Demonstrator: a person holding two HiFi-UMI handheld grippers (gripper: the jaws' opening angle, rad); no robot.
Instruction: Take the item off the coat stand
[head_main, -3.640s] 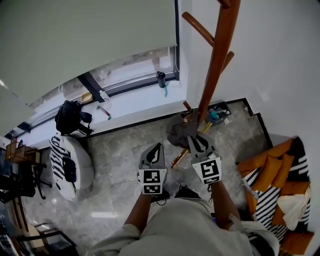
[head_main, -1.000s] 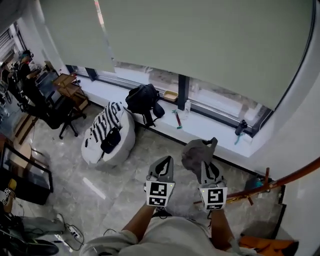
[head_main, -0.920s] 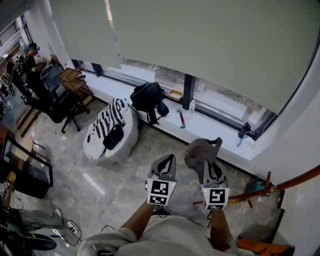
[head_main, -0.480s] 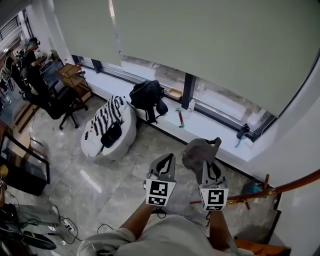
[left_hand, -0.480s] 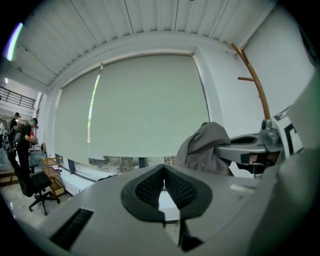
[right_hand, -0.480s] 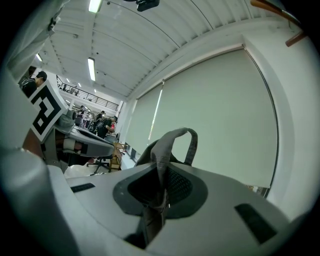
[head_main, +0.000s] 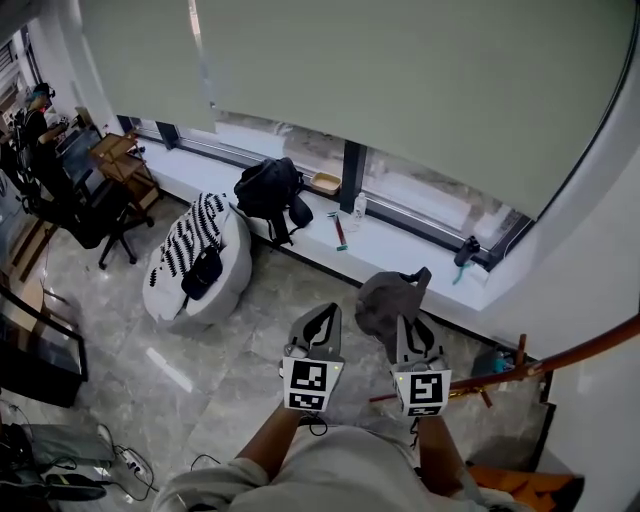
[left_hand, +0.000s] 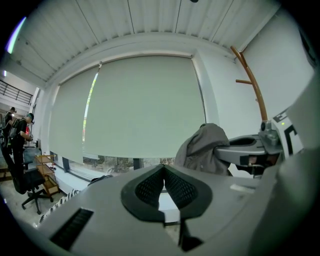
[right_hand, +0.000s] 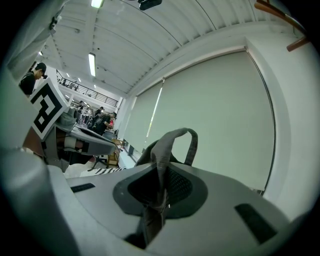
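— What's changed?

— A few seconds ago the view faced the stand, with the cap close against its pole. Now the view has swung to the window. The stand (head_main: 585, 348) is only a brown bar at the lower right, and the cap (head_main: 388, 298) hangs well clear of it, out over the floor (head_main: 230, 380).

— So it's off?

— I judge so. Nothing of the cap touches the stand now. What's left is setting it down somewhere, though the task doesn't say where.

— Who has it?

— The right gripper (head_main: 404, 322). Its jaws are pinched nearly together on a fold of the grey fabric, and the strap loops up above them. Over the last second that grip looks the same.

— And the other one?

— The left gripper (head_main: 326, 312) is just beside the cap, not touching it. Its pads meet at the tip with nothing between them.

— What's around?

— A white sill (head_main: 400, 245) under a drawn blind (head_main: 400, 90), with a black backpack (head_main: 265, 190) on it. A white beanbag (head_main: 175, 290) sits on the floor to the left, and an office chair (head_main: 80, 205) stands further left.

— Anything in the way?

— Not near the cap. The stand behind to the right is the only thing close, so a swing back that way could catch it.
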